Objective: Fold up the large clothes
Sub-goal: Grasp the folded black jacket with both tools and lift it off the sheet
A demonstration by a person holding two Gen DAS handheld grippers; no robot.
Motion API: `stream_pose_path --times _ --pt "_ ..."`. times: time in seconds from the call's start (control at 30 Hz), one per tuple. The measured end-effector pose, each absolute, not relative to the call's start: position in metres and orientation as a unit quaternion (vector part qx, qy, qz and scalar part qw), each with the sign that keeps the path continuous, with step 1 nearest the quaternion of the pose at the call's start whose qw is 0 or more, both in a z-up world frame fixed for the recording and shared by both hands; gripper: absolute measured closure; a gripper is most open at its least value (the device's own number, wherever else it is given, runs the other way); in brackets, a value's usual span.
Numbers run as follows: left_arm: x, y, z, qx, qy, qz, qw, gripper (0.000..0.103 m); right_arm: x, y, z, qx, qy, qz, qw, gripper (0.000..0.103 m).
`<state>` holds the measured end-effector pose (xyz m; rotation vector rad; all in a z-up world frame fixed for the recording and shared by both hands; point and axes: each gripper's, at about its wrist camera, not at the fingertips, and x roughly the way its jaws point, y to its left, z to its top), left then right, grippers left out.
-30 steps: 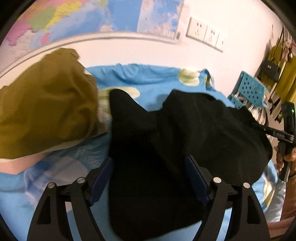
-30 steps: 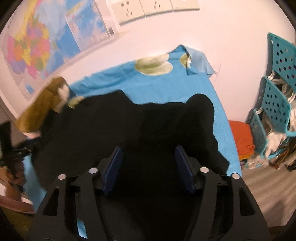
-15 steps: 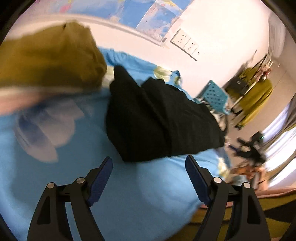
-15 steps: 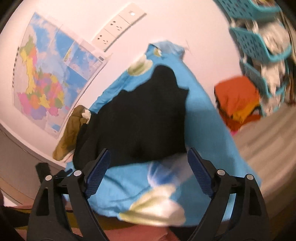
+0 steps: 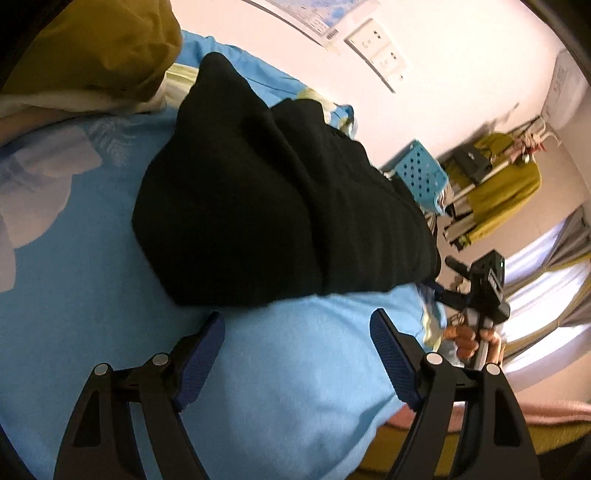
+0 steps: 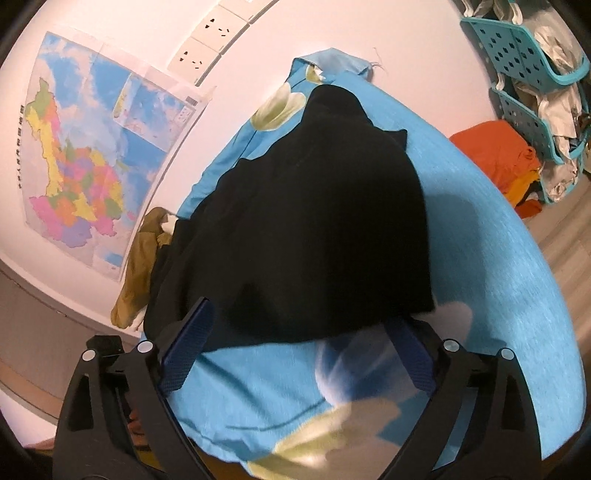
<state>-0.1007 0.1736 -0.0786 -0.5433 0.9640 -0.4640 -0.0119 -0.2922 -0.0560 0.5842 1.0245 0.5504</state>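
A black garment lies folded over on a blue sheet; it also shows in the right wrist view. My left gripper is open and empty, just in front of the garment's near edge. My right gripper is open and empty, its fingertips at the garment's near edge on the blue sheet. The right gripper's body shows at the right of the left wrist view, held in a hand.
An olive-brown cloth lies at the far left of the bed, also in the right wrist view. A map and sockets are on the wall. Turquoise baskets and an orange cloth stand beside the bed.
Both grippers have pulled back from over the black garment to its near edge. The garment now lies folded on the sheet, free of both grippers.
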Motion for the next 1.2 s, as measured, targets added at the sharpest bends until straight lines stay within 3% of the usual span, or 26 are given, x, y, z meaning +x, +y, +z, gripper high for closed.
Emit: stream_pose_path --times 0.23,0.47,0.77,1.1,1.2 --pt "-0.089 0.185 -0.08 -0.315 0.442 -0.188 0.819 0.025 -0.016 -0.295 -0.059 0.279 0.473 0.242 0.8 0.011" --pt "-0.087 0.178 -0.074 -0.287 0.445 -0.146 0.836 0.025 -0.021 -0.292 -0.058 0.281 0.482 0.241 0.794 0.009" --pt "-0.068 0.185 -0.076 -0.304 0.439 -0.133 0.835 0.018 0.002 -0.268 -0.057 0.271 0.48 0.217 0.806 0.004" --pt "-0.049 0.195 -0.076 -0.331 0.429 -0.136 0.83 0.016 -0.014 -0.287 -0.063 0.355 0.483 0.202 0.775 0.005" --pt "-0.044 0.189 -0.074 -0.321 0.433 -0.132 0.832 0.009 -0.005 -0.269 -0.063 0.338 0.487 0.201 0.78 0.004"
